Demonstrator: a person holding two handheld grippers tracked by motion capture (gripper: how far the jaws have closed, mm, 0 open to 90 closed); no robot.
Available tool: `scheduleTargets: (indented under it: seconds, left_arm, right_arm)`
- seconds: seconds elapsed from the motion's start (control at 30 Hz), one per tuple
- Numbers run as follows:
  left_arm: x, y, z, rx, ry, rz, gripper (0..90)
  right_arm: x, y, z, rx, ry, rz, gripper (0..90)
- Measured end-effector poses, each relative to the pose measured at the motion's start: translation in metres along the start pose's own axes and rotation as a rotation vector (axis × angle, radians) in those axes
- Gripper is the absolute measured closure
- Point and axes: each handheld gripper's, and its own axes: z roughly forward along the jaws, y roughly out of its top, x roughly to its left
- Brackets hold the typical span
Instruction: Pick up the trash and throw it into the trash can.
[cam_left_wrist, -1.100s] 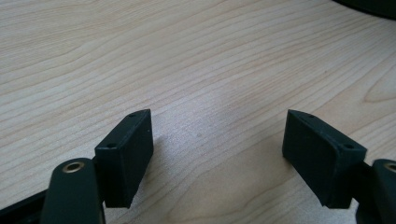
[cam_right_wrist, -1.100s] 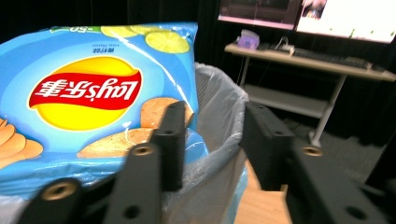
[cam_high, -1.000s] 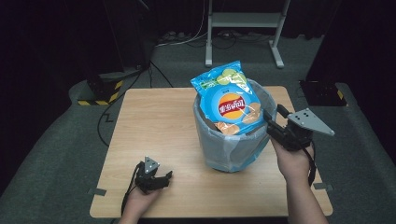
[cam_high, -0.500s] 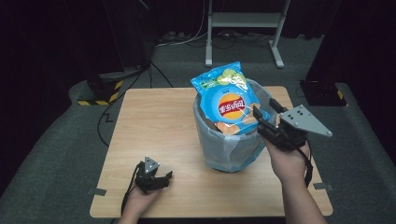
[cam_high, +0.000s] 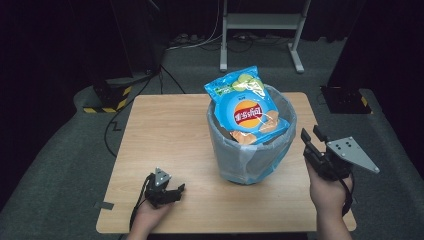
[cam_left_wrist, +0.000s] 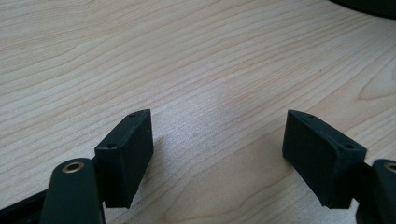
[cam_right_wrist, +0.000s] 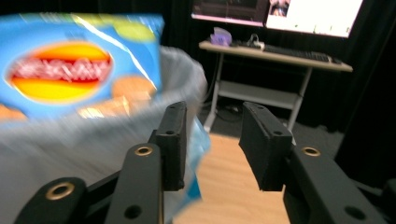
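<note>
Gaping empty, both grippers: left (cam_high: 172, 190) on table (cam_high: 165, 130) (right (cam_high: 311, 136) beside bin (cam_high: 250, 160), just narrowed).

Bright lit table (cam_high: 170, 135), dark surroundings, right gripper view motion-blurred

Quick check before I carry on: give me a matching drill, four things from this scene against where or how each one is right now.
1 chip bag
2 bin
3 left tongs
4 right tongs

a open, low on bare wood
b stands on the table, lined with a plastic bag
c sticks up out of the bin
d empty, beside the bin, jaws just been closing

Pairs: 1-c, 2-b, 3-a, 4-d
</note>
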Motion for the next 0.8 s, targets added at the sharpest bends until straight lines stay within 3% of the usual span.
scheduleTargets:
  seconds: [0.07,0.1,0.17,0.27,0.3,0.33,0.5,0.53,0.57,0.6,0.63,0.67,0.73,0.8]
  left_arm:
    - [0.000,0.000,0.000,-0.001,0.000,-0.001,24.7]
    - [-0.001,0.000,0.001,-0.015,0.002,-0.018,25.4]
    - [0.001,0.000,-0.001,-0.002,0.008,-0.003,28.4]
    - [0.001,0.000,-0.002,-0.022,0.003,-0.013,38.9]
    - [0.001,0.001,-0.002,-0.040,-0.002,-0.034,44.6]
    - [0.002,0.001,-0.003,-0.031,-0.005,-0.028,48.6]
    - [0.004,0.002,-0.009,-0.059,-0.011,-0.032,64.3]
    - [0.004,0.011,-0.016,-0.099,-0.034,-0.079,65.9]
    - [0.004,0.011,-0.016,-0.099,-0.034,-0.079,66.2]
    - [0.002,0.030,-0.025,-0.186,-0.031,-0.092,66.3]
    - [0.002,0.044,-0.029,-0.234,-0.018,-0.090,65.5]
    - [0.002,0.044,-0.029,-0.234,-0.018,-0.090,63.9]
    - [0.000,0.077,-0.034,-0.334,-0.001,-0.096,62.0]
    - [-0.004,0.114,-0.037,-0.424,0.015,-0.075,58.3]
  right_arm:
    - [-0.001,-0.006,0.002,0.015,-0.001,-0.003,63.0]
    - [-0.001,-0.019,0.007,0.046,-0.005,-0.008,66.1]
    - [0.000,-0.032,0.015,0.077,-0.005,-0.007,67.3]
    - [0.003,-0.047,0.027,0.113,0.009,0.008,69.0]
    - [0.005,-0.049,0.032,0.124,0.015,0.008,69.0]
    - [0.008,-0.051,0.036,0.131,0.023,0.010,69.0]
    - [0.017,-0.051,0.053,0.113,0.041,0.020,73.0]
    - [0.015,-0.048,0.065,0.100,0.094,0.054,73.0]
    - [0.015,-0.048,0.065,0.100,0.094,0.054,73.0]
    - [0.020,-0.045,0.082,0.093,0.124,0.032,71.8]
    - [0.023,-0.045,0.091,0.095,0.133,0.019,70.6]
    - [0.027,-0.044,0.098,0.102,0.135,0.007,68.3]
    - [0.030,-0.043,0.102,0.106,0.131,-0.008,67.4]
    - [0.033,-0.043,0.097,0.082,0.111,-0.014,66.2]
